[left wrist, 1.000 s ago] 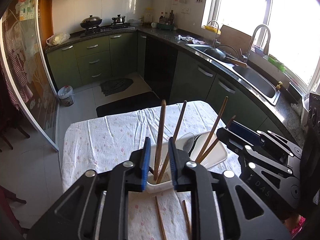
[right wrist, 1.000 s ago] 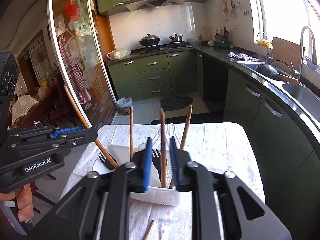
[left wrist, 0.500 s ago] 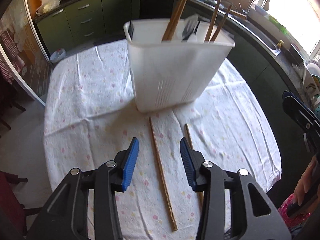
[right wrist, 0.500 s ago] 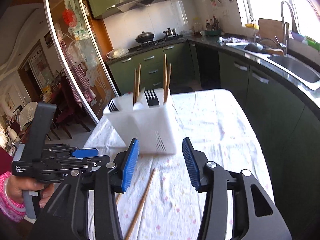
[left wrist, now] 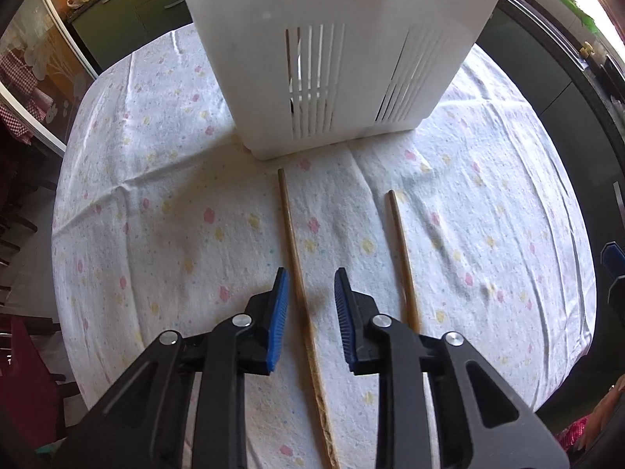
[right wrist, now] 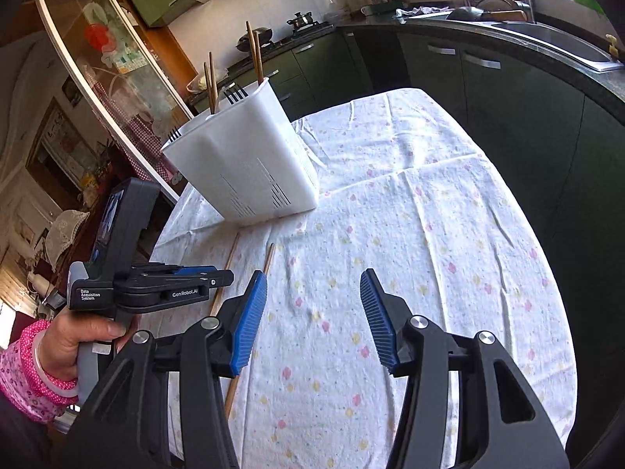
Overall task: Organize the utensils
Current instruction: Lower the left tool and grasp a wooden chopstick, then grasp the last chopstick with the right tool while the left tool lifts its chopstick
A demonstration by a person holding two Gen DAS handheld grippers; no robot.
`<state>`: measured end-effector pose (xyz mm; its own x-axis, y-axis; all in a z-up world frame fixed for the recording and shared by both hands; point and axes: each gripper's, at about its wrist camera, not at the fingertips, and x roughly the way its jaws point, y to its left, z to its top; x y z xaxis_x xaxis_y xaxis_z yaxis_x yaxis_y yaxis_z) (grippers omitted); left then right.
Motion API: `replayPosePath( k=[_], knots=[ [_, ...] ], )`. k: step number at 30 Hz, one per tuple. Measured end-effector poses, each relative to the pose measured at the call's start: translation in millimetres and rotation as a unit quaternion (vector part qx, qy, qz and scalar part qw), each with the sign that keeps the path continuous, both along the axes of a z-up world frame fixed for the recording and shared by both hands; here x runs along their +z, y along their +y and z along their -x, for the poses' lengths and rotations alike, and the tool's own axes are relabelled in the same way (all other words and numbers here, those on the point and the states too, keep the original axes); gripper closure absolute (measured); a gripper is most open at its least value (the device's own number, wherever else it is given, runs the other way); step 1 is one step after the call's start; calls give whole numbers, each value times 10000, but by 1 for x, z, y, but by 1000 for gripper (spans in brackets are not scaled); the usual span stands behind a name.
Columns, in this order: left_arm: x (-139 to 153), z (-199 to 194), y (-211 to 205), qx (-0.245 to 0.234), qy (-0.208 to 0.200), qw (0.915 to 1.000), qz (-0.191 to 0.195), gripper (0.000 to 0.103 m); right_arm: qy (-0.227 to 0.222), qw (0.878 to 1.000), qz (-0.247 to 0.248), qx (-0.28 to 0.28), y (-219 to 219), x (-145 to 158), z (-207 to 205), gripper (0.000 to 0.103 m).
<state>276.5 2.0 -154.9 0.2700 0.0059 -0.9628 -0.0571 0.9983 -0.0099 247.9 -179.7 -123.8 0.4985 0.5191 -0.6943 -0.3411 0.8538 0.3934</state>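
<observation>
Two wooden chopsticks lie side by side on the flowered tablecloth [left wrist: 156,234], in front of a white slotted utensil holder [left wrist: 340,39]. My left gripper [left wrist: 310,301] points steeply down, low over the left chopstick [left wrist: 291,230]. Its jaws are closing with that chopstick between the blue pads, a gap still on each side. The second chopstick [left wrist: 400,246] lies just right of it. My right gripper [right wrist: 312,301] hovers over bare cloth, its jaws opening with nothing between them. The holder [right wrist: 250,164] has several chopsticks [right wrist: 256,54] and black forks [right wrist: 234,95] standing in it.
A hand in a pink sleeve [right wrist: 58,348] holds the left gripper [right wrist: 222,275] at the table's left edge. Dark green cabinets [right wrist: 468,78] and a sink [right wrist: 566,43] run along the right. A glass door [right wrist: 117,90] stands behind the holder.
Both grippers have come down from the holder's top to the table in front of it. The left now straddles a lying chopstick with narrower jaws. The right has opened wider.
</observation>
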Motion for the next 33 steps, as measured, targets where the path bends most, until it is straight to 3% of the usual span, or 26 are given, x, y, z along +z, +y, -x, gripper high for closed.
replayPosePath(
  k=[5,7,13,18,25,28,31,33],
  knots=[
    [-6,-1,-3,90,-2,9999,-47,89,28,9999,107,-2,6,-3,-2,48],
    [-6,1,0,112,-44,9999,-53,96,85,9997,209,71,15,-6,-5,48],
    [-4,14,11,205,-218,9995,132,97,242,9959,712,498,67,-31,-8,48],
    [16,36,25,189,-489,9984,216,97,207,9898,1196,744,117,-49,-13,50],
    [31,54,37,152,-611,9972,392,97,429,9813,1683,835,156,-66,-22,50],
    [33,57,41,144,-619,9970,453,97,305,9746,2066,802,170,-68,-20,50],
    [33,59,43,128,-625,9966,512,97,205,9710,2230,832,178,-68,-16,59],
    [32,59,43,108,-624,9965,538,97,197,9707,2231,875,180,-67,-13,75]
  ],
)
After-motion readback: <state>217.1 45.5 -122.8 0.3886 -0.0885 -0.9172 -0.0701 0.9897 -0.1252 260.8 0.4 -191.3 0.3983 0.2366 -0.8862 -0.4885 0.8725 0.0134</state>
